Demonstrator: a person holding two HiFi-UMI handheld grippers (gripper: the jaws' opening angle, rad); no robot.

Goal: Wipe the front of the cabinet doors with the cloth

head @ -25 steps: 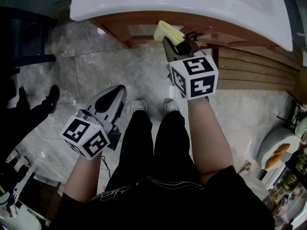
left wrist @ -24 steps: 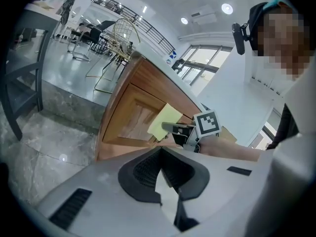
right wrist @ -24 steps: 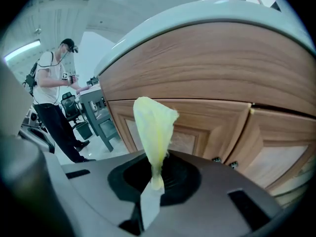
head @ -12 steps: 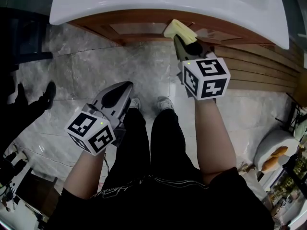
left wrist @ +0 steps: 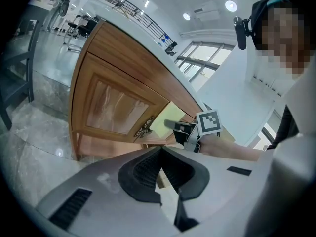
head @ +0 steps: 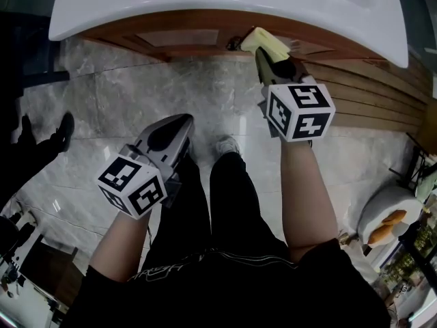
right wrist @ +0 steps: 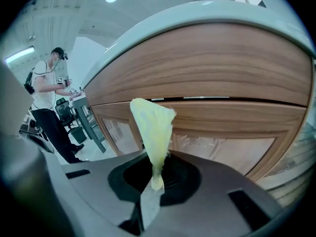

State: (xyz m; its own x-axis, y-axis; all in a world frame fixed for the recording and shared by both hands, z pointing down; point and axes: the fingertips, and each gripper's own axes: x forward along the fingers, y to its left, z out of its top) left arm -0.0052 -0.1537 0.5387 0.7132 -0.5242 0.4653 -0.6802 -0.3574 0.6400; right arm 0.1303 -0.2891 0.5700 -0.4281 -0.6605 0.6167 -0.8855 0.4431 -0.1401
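Observation:
A yellow cloth is pinched in my right gripper, which is shut on it and holds it against the wooden cabinet front under the white countertop. The cloth stands up from the jaws in front of the upper rail, above a panelled door. My left gripper hangs low over the floor, away from the cabinet, shut with nothing in it. A metal door handle shows beside the cloth in the left gripper view.
Grey marble floor lies below the cabinet. My legs and shoes stand close to it. Wooden slats run at the right. A person stands by desks far left. Shelves with bread sit at lower right.
My right gripper has carried the cloth rightward along the cabinet front. The left gripper stayed low and drifted slightly right.

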